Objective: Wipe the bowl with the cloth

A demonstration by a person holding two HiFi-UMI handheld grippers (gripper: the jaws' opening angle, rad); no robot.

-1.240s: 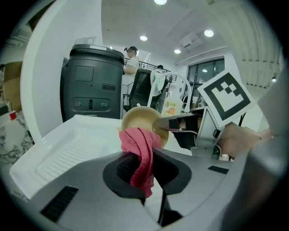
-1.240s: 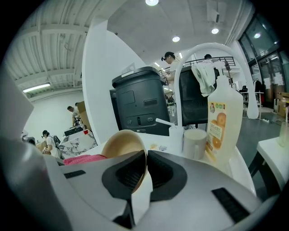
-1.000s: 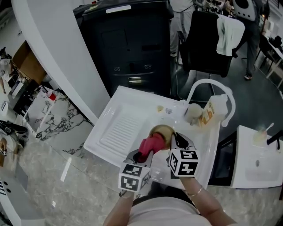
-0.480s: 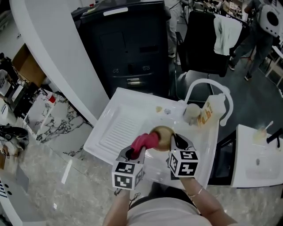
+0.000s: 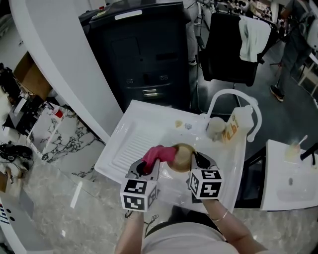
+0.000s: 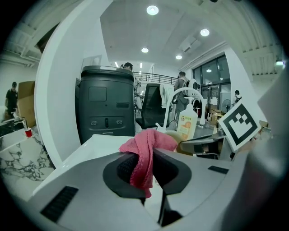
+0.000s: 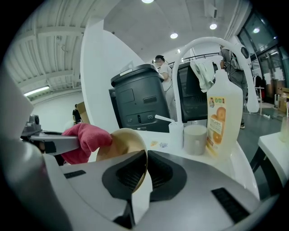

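Right gripper (image 7: 143,176), fingers pinching the tan bowl (image 7: 121,143) by its rim, tilts it over the white sink (image 5: 144,130); left gripper (image 6: 145,170), fingers clamped on the pink cloth (image 6: 149,144), touches it to the bowl. Best now: light circular sweeps, bowl held firm.

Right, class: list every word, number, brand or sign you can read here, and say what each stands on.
No text here can be read as it stands.
label on the bottle: print around an orange picture, too blurred to read.
marker cubes: black-and-white square patterns only, no letters or numbers.
white strip on the lid of the dark bin: too small to read.
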